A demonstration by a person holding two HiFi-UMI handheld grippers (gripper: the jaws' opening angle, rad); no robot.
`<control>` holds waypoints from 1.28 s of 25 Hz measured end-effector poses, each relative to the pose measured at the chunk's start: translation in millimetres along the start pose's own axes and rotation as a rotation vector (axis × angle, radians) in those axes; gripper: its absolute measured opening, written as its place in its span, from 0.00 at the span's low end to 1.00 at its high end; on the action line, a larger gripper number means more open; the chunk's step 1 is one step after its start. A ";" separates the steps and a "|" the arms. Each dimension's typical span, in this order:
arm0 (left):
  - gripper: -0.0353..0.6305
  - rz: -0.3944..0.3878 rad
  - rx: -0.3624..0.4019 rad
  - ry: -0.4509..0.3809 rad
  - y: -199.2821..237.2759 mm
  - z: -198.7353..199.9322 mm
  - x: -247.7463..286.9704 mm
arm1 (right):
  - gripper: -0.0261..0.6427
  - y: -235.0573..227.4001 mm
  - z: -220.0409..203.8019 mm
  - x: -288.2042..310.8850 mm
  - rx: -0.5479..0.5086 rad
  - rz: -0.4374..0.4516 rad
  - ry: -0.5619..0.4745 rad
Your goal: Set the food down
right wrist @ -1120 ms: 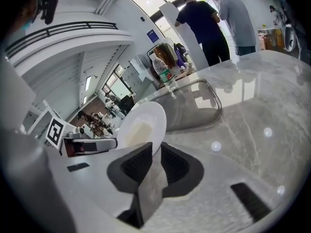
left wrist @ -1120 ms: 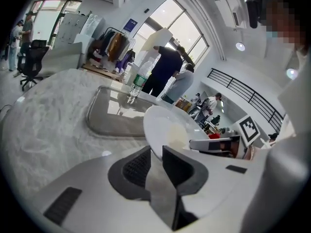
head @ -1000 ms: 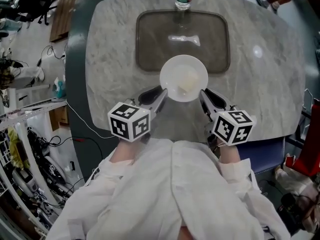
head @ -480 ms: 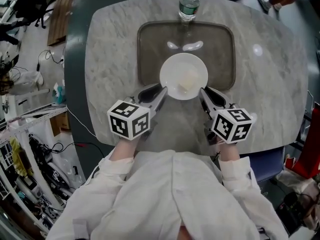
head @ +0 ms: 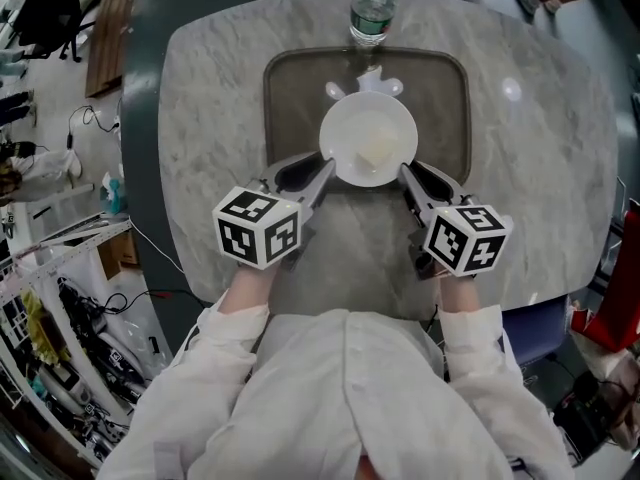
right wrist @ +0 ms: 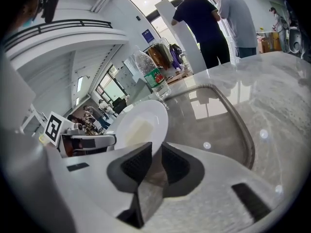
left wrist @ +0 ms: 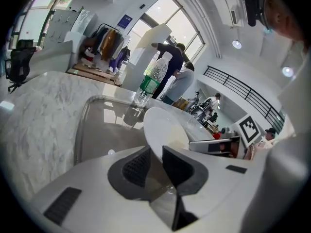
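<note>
A white plate (head: 367, 144) with a pale piece of food (head: 378, 151) is held over the near part of a brown tray (head: 290, 98). My left gripper (head: 325, 169) is shut on the plate's left rim and my right gripper (head: 405, 173) is shut on its right rim. In the left gripper view the plate (left wrist: 163, 127) stands edge-on between the jaws of the left gripper (left wrist: 154, 160). The right gripper view shows the plate (right wrist: 140, 125) with the food (right wrist: 138, 129) and the right gripper (right wrist: 156, 160) clamped on the rim.
A clear water bottle (head: 371, 8) with a green label stands at the tray's far edge. The tray lies on a grey marble table (head: 540, 168). Two people (right wrist: 214, 23) stand beyond the table. Cables and clutter lie on the floor (head: 60, 268) to the left.
Both grippers have carried the plate slightly forward, further over the tray and toward the bottle. Their hold on the rim is unchanged.
</note>
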State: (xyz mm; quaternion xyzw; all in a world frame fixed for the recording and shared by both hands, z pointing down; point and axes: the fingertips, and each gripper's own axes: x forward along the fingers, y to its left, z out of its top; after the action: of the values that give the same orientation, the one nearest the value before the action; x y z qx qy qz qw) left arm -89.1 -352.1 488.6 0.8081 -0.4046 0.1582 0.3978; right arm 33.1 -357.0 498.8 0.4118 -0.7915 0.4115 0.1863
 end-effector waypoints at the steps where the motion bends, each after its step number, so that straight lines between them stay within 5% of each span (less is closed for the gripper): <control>1: 0.16 0.000 0.003 0.002 1.4 0.7 2.7 | 0.11 -2.4 1.0 2.5 0.002 -0.001 0.001; 12: 0.16 -0.005 0.007 0.028 14.6 7.2 23.5 | 0.11 -16.0 9.3 17.4 0.030 -0.052 0.029; 32: 0.18 0.079 0.046 0.096 25.3 2.1 35.0 | 0.11 -24.6 13.3 34.7 -0.114 -0.104 0.162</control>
State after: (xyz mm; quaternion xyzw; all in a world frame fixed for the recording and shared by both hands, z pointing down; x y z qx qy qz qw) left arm -87.3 -381.2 520.6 0.7919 -0.4128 0.2214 0.3917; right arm 33.0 -392.9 525.2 0.4063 -0.7736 0.3874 0.2938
